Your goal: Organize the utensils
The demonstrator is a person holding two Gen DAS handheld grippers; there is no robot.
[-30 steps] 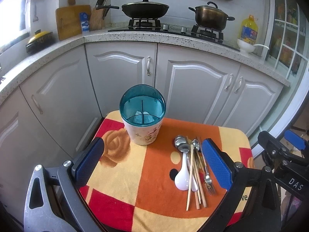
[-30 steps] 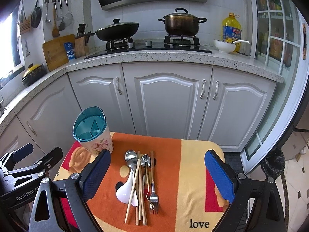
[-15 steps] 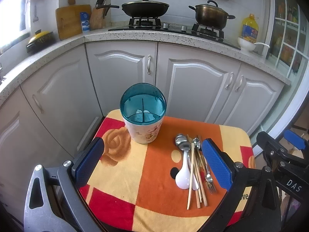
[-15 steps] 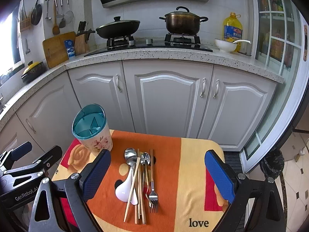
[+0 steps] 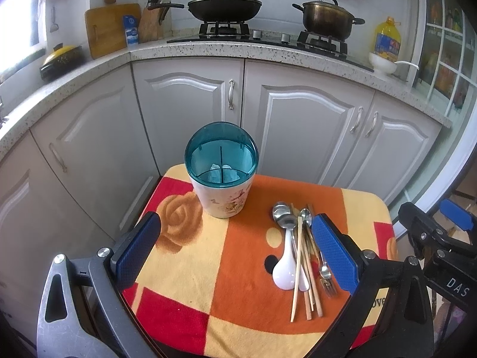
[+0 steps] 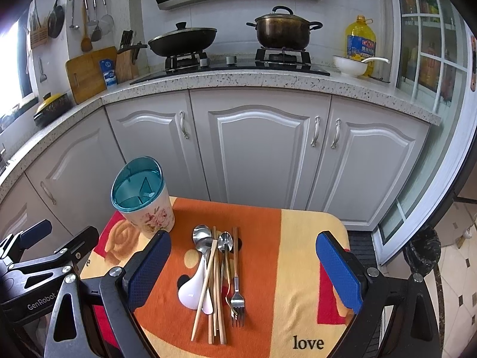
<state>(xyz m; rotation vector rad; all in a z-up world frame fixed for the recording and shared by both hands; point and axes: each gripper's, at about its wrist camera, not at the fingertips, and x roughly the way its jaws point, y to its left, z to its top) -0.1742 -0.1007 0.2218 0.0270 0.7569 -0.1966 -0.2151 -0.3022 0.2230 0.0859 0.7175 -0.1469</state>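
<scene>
Desk (image 6: 310, 268) under orange patterned cloth carries everything. Holder cup (image 5: 221, 170) upright at far-left corner, teal divided insert empty. Utensil pile (image 6: 217, 274) mid-desk, long axes running near-to-far, handles toward grippers. Right gripper (image 6: 243, 271) wide apart, empty, pile sits between its fingers, so it's nearer. Left gripper (image 5: 235, 256) also apart, empty, pile at its right finger.

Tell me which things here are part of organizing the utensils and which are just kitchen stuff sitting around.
Part of the job:
utensil holder, upright on the cloth, compartments showing
white spoon
metal spoons
chopsticks
fork
all piled together on the cloth

Just lying about:
wok and pot on the stove
oil bottle
white bowl
cutting board
knife block
</scene>
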